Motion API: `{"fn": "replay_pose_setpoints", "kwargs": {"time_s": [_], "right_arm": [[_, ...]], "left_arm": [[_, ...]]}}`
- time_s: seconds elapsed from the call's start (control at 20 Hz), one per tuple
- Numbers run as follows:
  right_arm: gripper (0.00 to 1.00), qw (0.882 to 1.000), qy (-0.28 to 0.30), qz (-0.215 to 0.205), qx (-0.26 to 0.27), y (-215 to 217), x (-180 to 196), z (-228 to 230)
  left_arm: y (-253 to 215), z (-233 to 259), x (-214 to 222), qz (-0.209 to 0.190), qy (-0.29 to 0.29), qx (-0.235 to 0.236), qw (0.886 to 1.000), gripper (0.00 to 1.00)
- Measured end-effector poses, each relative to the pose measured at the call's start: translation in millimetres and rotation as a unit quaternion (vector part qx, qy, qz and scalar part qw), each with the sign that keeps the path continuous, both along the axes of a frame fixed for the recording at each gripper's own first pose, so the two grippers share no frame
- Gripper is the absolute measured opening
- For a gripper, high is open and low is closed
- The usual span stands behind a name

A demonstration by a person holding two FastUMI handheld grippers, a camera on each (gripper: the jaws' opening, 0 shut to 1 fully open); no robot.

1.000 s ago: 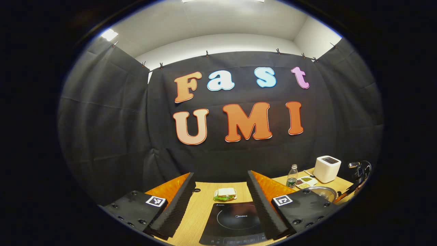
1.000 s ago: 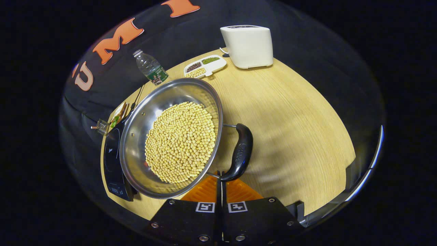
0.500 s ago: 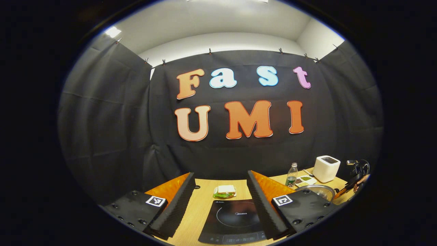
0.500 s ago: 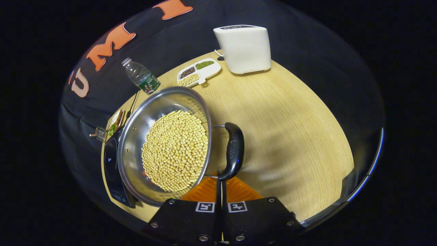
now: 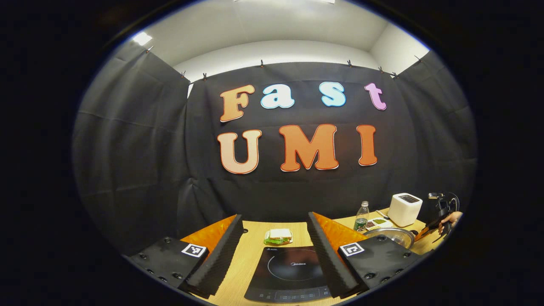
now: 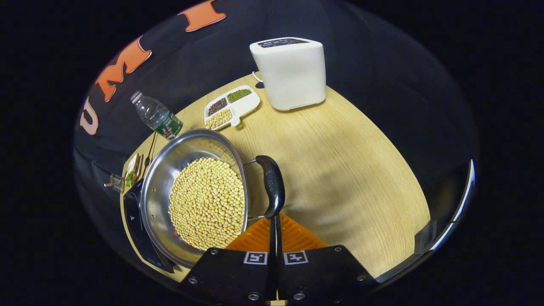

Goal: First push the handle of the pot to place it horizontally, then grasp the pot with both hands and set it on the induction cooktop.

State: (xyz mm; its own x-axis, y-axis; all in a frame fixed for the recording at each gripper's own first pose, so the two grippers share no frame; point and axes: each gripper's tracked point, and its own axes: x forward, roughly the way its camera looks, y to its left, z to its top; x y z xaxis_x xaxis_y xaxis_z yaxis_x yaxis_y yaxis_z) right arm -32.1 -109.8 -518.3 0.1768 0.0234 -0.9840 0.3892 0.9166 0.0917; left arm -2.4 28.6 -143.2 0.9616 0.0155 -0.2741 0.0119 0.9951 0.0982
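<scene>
**Now nudging the pot handle round with closed fingers**

Right now my right gripper (image 6: 274, 219) has its two fingers pressed together with nothing between them, their tips just at the near end of the pot's handle (image 6: 272, 186). I judge this to be the pushing step, so I would keep the fingers closed as a single blunt probe, press sideways low on the handle's end rather than down on it, and go slowly so the pot (image 6: 193, 193) turns in place instead of sliding or tipping. My left gripper (image 5: 274, 238) is spread wide, holding nothing, hanging above the induction cooktop (image 5: 289, 274), ready for the two-handed lift afterwards.

As for the pot, it is a wide, shallow steel pan, shiny inside, heaped with pale yellow beans (image 6: 208, 204). Its handle is a dark curved loop on two wire stems at the rim. It sits on the wooden table (image 6: 348, 170), its far edge seemingly overlapping the cooktop. A loose load like that looks liable to spill if jolted.
</scene>
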Motion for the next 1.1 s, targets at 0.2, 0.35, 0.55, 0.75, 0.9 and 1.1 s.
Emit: {"fn": "replay_pose_setpoints", "kwargs": {"time_s": [0.2, 0.35, 0.55, 0.75, 0.9, 1.1], "right_arm": [[0.00, 1.000, 0.002, -0.001, -0.019, -4, 16, -4], [0.00, 1.000, -0.004, 0.008, -0.023, 4, 27, -7], [0.00, 0.999, -0.015, 0.022, -0.032, 2, 34, -4], [0.01, 0.998, -0.043, 0.044, -0.027, -2, 36, 17], [0.13, 0.994, -0.082, 0.070, -0.031, -4, 41, 47], [0.42, 0.987, -0.119, 0.109, -0.023, 5, 44, 84]], "left_arm": [[-5, -12, -3, 0.000, 0.012, -0.001, 1.000, 0.99], [-16, -27, -6, -0.005, 0.027, -0.016, 0.999, 1.00], [-37, -51, -5, -0.013, 0.056, -0.015, 0.998, 0.99], [-72, -77, 5, -0.033, 0.090, -0.029, 0.995, 1.00], [-109, -99, 15, -0.058, 0.123, -0.044, 0.990, 1.00], [-153, -132, 25, -0.089, 0.177, -0.058, 0.979, 0.99]]}}
